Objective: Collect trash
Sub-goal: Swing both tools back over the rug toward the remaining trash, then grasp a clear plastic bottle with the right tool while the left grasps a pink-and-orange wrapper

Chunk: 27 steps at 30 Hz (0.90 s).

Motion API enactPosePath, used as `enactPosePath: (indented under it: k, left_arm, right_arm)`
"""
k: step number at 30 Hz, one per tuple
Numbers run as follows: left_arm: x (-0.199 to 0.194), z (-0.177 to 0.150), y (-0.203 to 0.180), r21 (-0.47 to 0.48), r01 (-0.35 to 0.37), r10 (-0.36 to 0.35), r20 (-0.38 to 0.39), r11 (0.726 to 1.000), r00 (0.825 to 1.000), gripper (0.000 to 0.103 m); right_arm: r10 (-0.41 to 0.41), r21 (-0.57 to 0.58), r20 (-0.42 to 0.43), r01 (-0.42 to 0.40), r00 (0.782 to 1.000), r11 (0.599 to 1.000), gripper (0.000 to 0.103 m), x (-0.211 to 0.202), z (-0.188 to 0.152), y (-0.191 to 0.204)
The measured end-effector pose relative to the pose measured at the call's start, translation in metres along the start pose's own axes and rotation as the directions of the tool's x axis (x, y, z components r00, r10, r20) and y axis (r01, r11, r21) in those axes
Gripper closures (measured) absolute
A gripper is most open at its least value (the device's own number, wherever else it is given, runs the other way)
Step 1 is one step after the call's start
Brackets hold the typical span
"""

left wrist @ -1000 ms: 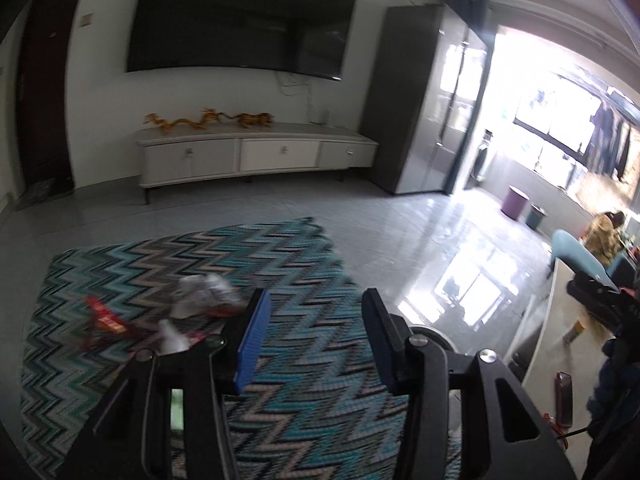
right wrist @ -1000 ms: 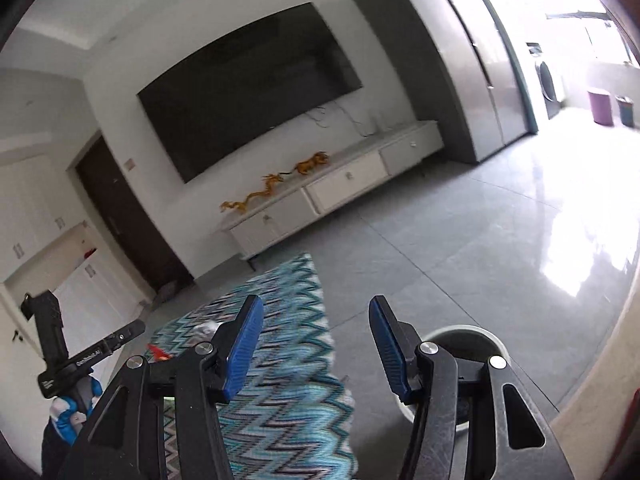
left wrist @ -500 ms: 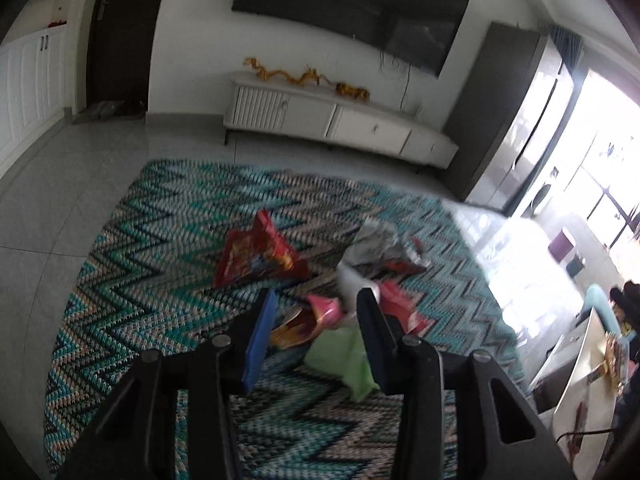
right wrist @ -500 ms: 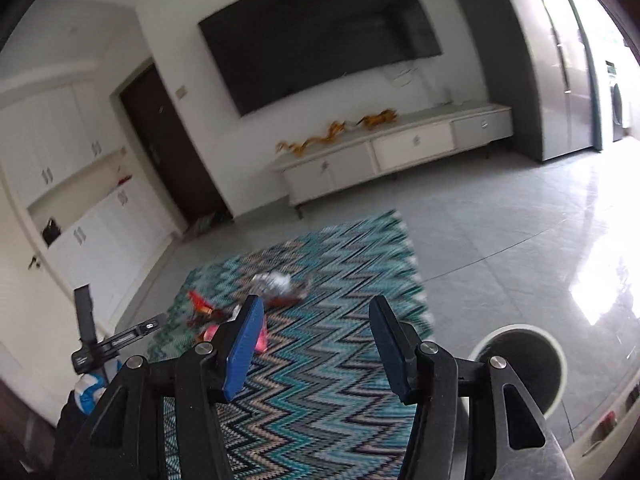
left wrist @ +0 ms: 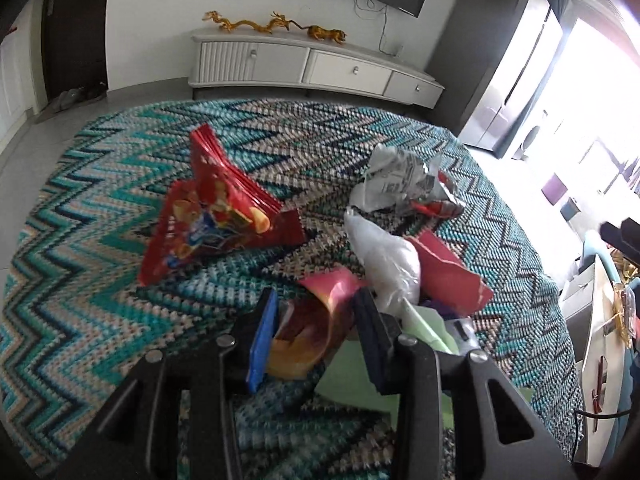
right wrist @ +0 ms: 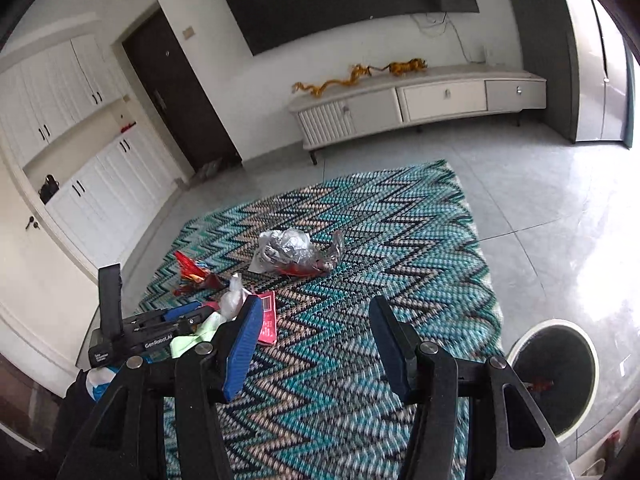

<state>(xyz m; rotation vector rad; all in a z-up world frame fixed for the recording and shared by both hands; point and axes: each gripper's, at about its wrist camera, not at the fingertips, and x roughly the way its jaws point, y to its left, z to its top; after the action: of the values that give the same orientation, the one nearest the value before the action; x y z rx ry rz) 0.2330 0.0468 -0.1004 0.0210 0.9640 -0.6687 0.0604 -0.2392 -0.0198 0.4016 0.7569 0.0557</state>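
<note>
Trash lies on a zigzag rug. A pink and orange wrapper sits between the open jaws of my left gripper, low over the rug. Around it lie a red snack bag, a white plastic bag, a crumpled silver wrapper, a red card and green paper. My right gripper is open and empty above the rug. It sees the left gripper at the pile, the silver wrapper, and a round bin at lower right.
A white TV cabinet stands against the far wall under a TV. White cupboards and a dark door are to the left. Glossy tiled floor surrounds the rug. Furniture stands at the right edge.
Both grippers swung left from the room toward the trash pile. My left gripper dropped down and forward until its open jaws straddle the pink and orange wrapper.
</note>
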Motion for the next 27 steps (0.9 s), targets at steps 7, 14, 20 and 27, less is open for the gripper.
enactPosePath:
  k: [7, 14, 20, 27]
  left_arm:
    - [0.009, -0.007, -0.007, 0.036, 0.025, -0.026, 0.028, 0.999, 0.999, 0.070]
    - [0.007, -0.010, -0.003, 0.012, 0.062, -0.062, 0.055, 0.998, 0.997, 0.075]
    - [-0.002, -0.012, -0.002, 0.011, 0.048, -0.049, 0.078, 0.999, 0.996, 0.076]
    - [-0.027, -0.010, -0.001, -0.009, 0.030, -0.029, 0.117, 1.000, 0.993, 0.076]
  right_arm:
    - [0.011, -0.041, -0.087, -0.014, 0.996, 0.999, 0.051, 0.067, 0.014, -0.001]
    - [0.062, 0.015, -0.139, -0.060, 0.988, 0.998, 0.051, 0.135, 0.024, -0.010]
    - [0.057, 0.032, -0.171, -0.053, 0.984, 0.998, 0.067, 0.170, 0.026, -0.014]
    - [0.076, 0.041, -0.144, -0.071, 0.987, 0.997, 0.078, 0.148, 0.017, -0.020]
